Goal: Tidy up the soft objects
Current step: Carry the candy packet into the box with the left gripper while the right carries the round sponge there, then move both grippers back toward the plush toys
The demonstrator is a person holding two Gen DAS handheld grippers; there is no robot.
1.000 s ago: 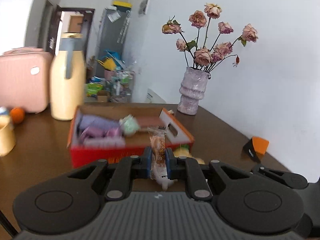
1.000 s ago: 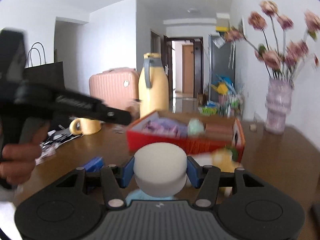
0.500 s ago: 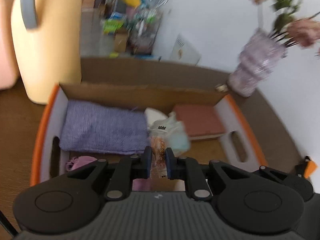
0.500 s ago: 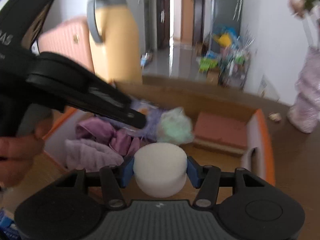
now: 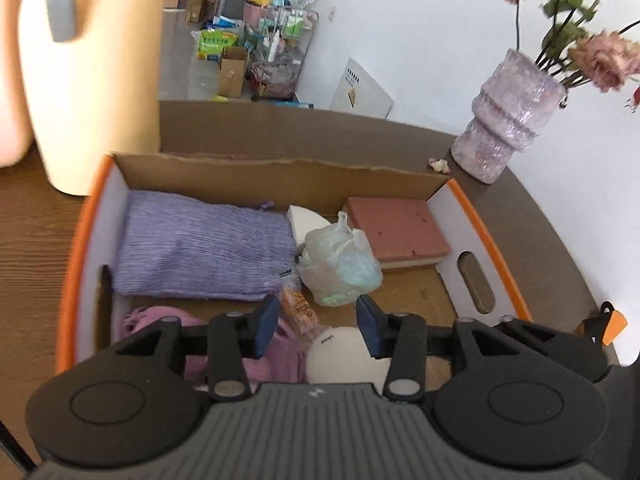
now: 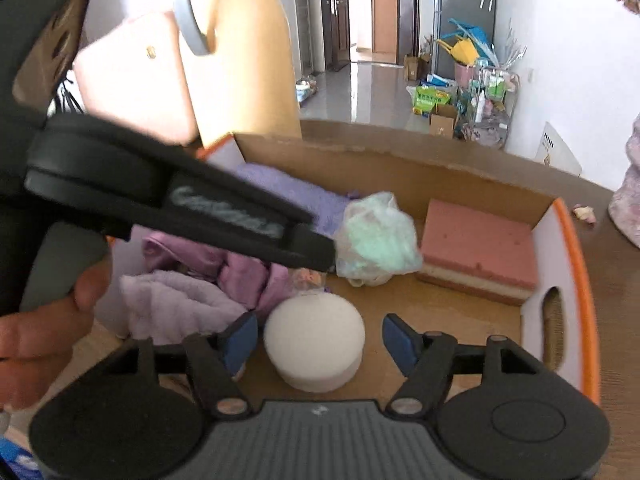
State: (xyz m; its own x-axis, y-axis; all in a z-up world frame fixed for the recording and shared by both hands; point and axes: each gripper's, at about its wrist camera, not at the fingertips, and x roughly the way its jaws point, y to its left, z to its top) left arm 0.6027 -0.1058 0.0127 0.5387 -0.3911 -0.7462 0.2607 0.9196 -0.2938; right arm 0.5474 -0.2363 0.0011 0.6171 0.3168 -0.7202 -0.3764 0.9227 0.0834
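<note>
1. brown wood-grain table (image 5: pixel 36 248), white walls, hallway behind with floor clutter; cream jug (image 5: pixel 92 80) and a purple vase (image 5: pixel 508 120) of dried roses stand beyond the cardboard box (image 5: pixel 280 176).
2. step in hand: drop-off. both grippers sit over the box and both sets of jaws are opening.
3. left gripper (image 5: pixel 316 326): pads apart, nothing pressed. the small orange snack packet (image 5: pixel 298 306) lies between them, leaning near the left pad, looks let go.
4. right gripper (image 6: pixel 316 342): pads clear of the white round sponge (image 6: pixel 314 346) on both sides. sponge rests on the box floor between them.
5. already in the box: folded purple cloth (image 5: pixel 204 252) at far left, pink sponge block (image 5: pixel 396 232) at far right, clear bag with green filling (image 5: pixel 340 264) mid, lilac fabric (image 6: pixel 176 308) bunched at near left.
6. next move, my read: lift both grippers straight out, jaws kept wide so pads don't drag the packet or sponge, then go for any soft items left outside the box.
7. risk: left gripper crosses right's view close above the bag, so lift one at a time.
</note>
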